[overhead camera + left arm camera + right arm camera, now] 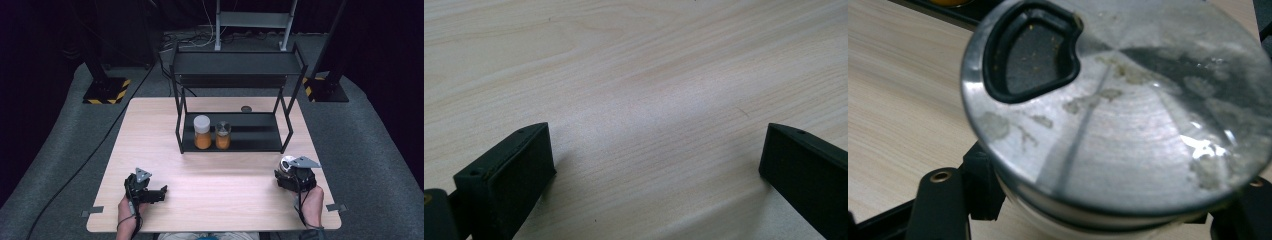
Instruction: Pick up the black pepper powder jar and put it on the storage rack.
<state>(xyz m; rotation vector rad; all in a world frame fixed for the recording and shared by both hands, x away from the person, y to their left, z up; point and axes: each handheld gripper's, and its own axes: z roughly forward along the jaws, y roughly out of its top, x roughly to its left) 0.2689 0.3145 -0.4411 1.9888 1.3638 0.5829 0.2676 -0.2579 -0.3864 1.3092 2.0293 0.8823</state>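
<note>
My right gripper (289, 175) is near the table's right front edge, shut on a small jar (286, 164) with a silver metal lid. In the right gripper view the smudged lid (1128, 125) has a black-rimmed pouring hole, and the jar body sits between the black jaws of the right gripper (1098, 210). My left gripper (161, 193) lies low at the front left, jaws pointing right. In its own view the left gripper (656, 150) stands open over bare wood. Two jars with orange contents stand on the rack's lower shelf, one white-capped (202, 132) and one silver-capped (223, 135).
A black two-tier wire rack (235, 62) stands at the back middle of the light wooden table (220, 175). The right part of its lower shelf (257, 134) is bare. A small dark round object (246, 108) lies on the table behind the rack.
</note>
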